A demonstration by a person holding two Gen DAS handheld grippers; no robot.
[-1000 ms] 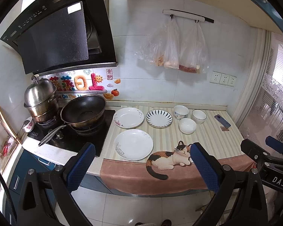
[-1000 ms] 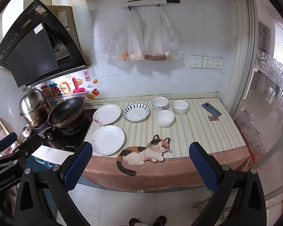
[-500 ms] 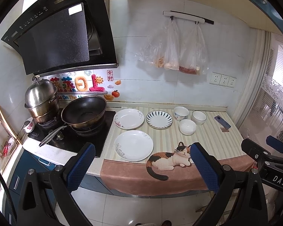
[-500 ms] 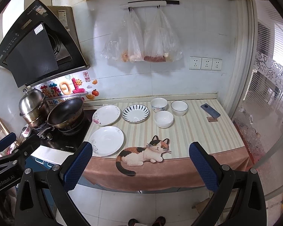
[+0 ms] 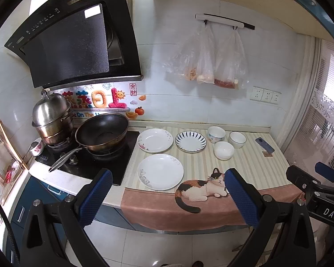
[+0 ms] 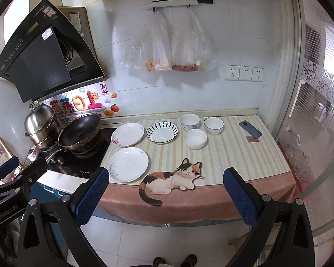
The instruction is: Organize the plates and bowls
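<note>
Both grippers hang out in front of the counter above the floor, the left gripper (image 5: pixel 168 185) and right gripper (image 6: pixel 165 184) each with blue-padded jaws spread wide and holding nothing. On the striped cloth with a cat picture (image 6: pixel 222 153) lie three plates: a white floral-edged plate (image 6: pixel 128 164) near the front, a second white floral plate (image 6: pixel 127 134) behind it, and a blue-rayed plate (image 6: pixel 162 132) beside that. Three white bowls (image 6: pixel 195 138) cluster to their right, well clear of the dark phone (image 6: pixel 250 129) and the black wok (image 6: pixel 80 132) on the stove.

White plates (image 5: pixel 160 171), one blue-striped plate (image 5: pixel 190 141), white bowls (image 5: pixel 223 150), cream-striped cloth (image 5: pixel 245 166) with calico cat (image 5: pixel 200 189).
</note>
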